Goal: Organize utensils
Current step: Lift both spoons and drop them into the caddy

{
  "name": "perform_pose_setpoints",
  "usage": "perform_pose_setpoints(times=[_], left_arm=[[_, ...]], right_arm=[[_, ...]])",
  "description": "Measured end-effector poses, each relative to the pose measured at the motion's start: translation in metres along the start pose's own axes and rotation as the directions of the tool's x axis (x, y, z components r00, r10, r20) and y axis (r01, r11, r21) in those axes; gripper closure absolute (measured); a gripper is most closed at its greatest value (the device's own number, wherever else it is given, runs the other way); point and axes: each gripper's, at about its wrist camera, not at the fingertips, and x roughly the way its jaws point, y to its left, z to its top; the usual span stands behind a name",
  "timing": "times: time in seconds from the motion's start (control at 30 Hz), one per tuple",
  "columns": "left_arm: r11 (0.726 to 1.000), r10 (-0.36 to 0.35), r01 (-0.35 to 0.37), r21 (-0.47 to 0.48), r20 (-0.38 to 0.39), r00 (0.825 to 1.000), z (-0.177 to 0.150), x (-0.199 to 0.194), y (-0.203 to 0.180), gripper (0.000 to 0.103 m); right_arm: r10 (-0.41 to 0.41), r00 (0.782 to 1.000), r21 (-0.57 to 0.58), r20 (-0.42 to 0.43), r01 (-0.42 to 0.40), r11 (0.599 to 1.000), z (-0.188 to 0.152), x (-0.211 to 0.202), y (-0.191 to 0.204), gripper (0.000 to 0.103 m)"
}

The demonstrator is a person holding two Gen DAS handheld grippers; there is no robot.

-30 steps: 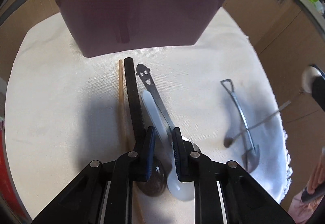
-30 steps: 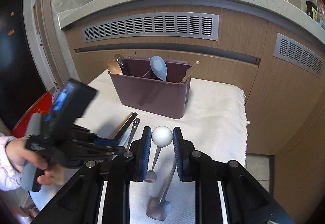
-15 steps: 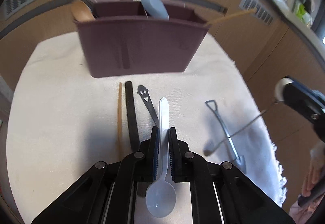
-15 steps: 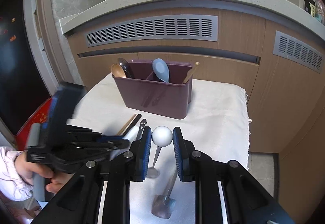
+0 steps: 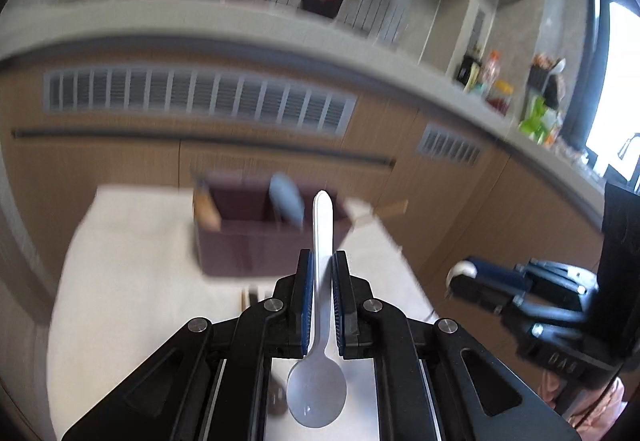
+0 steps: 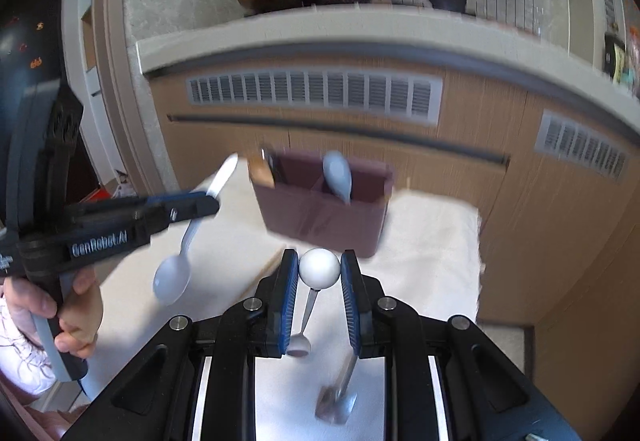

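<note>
Your left gripper (image 5: 319,305) is clamped on the white plastic spoon (image 5: 320,321), the pads meeting the handle just above the bowl (image 5: 317,397); the bowl hangs toward the camera and the handle tip points away, toward the caddy. In the right wrist view the same spoon (image 6: 188,237) is clear of the cloth, bowl down, handle tilted up and away. Judgement: this spoon is light and thin, likely to flex and to pivot in the pads if bumped. The hold sits near the bowl, so the long free handle has leverage; a grip nearer mid-handle would steady it.

Your right gripper (image 6: 319,273) is closed on the white ball end (image 6: 319,267) of a slim metal spoon, whose stem (image 6: 309,309) drops to a small bowl (image 6: 298,345) below. Judgement: a round, smooth knob gives the pads little flat contact and may roll or slip; the metal stem is stiff, so it should not bend.

Beneath, a shovel-shaped metal utensil (image 6: 336,397) lies on the white cloth (image 6: 432,261). Other utensils near the left gripper are too blurred to identify.

Farther off, the maroon caddy (image 6: 320,217) stands on the cloth, already holding a pale blue spoon (image 6: 338,175) and a wooden spoon (image 6: 260,171). Both frames are motion-blurred; compartment boundaries are only partly legible. Behind it runs cabinetry with vent grilles (image 6: 312,93).
</note>
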Motion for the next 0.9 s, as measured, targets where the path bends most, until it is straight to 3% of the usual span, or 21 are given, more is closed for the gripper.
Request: perform_pose_setpoints(times=[0.1,0.27,0.33,0.43,0.57,0.9], left_arm=[[0.998,-0.011,0.003,0.056,0.139,0.99,0.048,-0.005,-0.013,0.094],[0.994,-0.051,0.013,0.109,0.35,0.935,0.121,-0.015,-0.017,0.094],[0.993,-0.056,0.012,0.114,0.397,0.916,0.137,-0.016,-0.014,0.094],[0.994,-0.041,-0.007,0.11,0.424,0.905,0.15,-0.001,-0.005,0.094],[0.996,-0.012,-0.025,0.084,0.408,0.913,0.145,0.032,0.014,0.094],[0.993,0.101,-0.113,0.02,0.306,0.947,0.072,0.134,0.053,0.094]], right_arm=[[-0.061,0.994,-0.033,0.094,0.064,0.997,0.042,-0.016,0.003,0.083],[-0.11,0.952,-0.072,0.287,0.136,0.988,0.118,-0.041,0.004,0.083],[-0.115,0.943,-0.079,0.311,0.146,0.986,0.138,-0.039,0.002,0.083],[-0.124,0.942,-0.086,0.313,0.159,0.984,0.152,-0.025,-0.002,0.083],[-0.121,0.96,-0.088,0.253,0.147,0.985,0.151,0.014,-0.011,0.083],[-0.117,0.991,-0.048,0.06,0.119,0.992,0.113,0.105,-0.035,0.083]])
